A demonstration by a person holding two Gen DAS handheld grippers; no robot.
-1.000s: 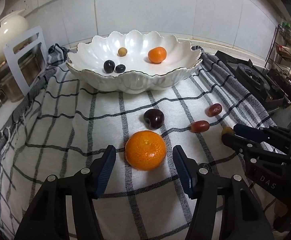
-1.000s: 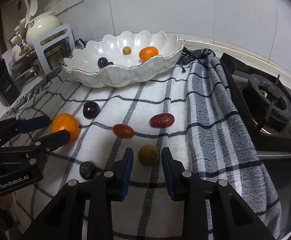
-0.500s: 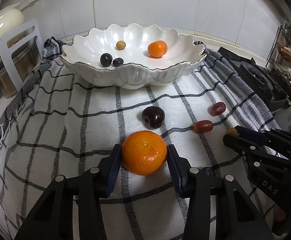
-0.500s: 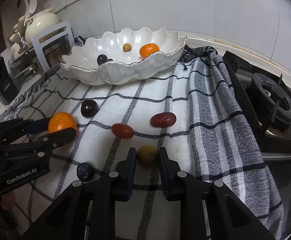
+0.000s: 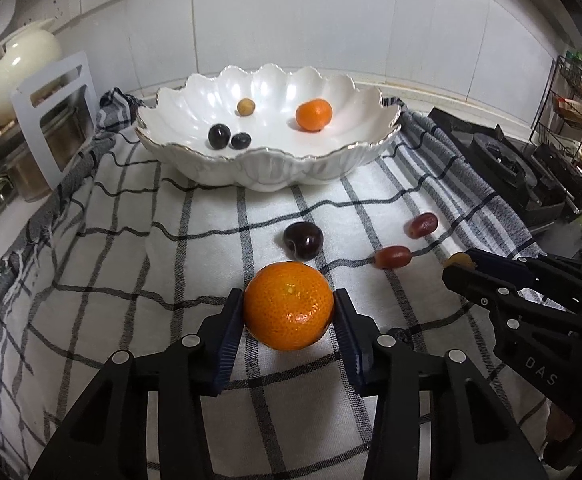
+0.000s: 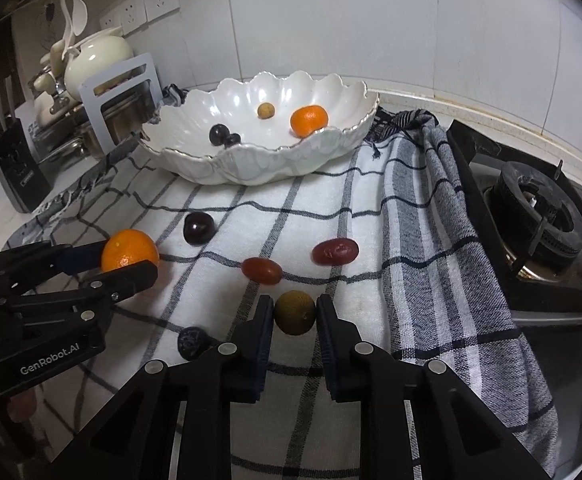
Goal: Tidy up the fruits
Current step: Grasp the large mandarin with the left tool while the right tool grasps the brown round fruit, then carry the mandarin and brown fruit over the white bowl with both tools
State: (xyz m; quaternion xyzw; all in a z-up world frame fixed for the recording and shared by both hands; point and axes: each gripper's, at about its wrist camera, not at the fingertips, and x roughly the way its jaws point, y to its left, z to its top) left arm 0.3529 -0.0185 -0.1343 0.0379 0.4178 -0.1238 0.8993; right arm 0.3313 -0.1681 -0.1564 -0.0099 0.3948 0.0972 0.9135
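Note:
My left gripper (image 5: 289,312) is shut on a mandarin orange (image 5: 289,305), seen also in the right wrist view (image 6: 129,250), just above the checked cloth (image 5: 131,264). My right gripper (image 6: 294,312) is shut on a small brown longan (image 6: 294,312), whose tip shows in the left wrist view (image 5: 458,259). The white scalloped bowl (image 5: 275,176) at the back holds another mandarin (image 5: 313,115), a longan (image 5: 246,106) and two dark grapes (image 5: 219,136). On the cloth lie a dark plum (image 5: 303,241), two red dates (image 5: 391,257) (image 5: 423,224) and a blueberry (image 6: 191,342).
A gas stove (image 6: 539,216) stands to the right past the cloth's striped edge. A white rack (image 5: 57,120), a metal container and a cream teapot (image 5: 15,64) stand to the left. A spice rack (image 5: 575,92) is at the far right. The tiled wall is behind the bowl.
Both grippers closed: the left one's jaws came in onto the mandarin and the right one's onto the longan. Both views now sit slightly higher.

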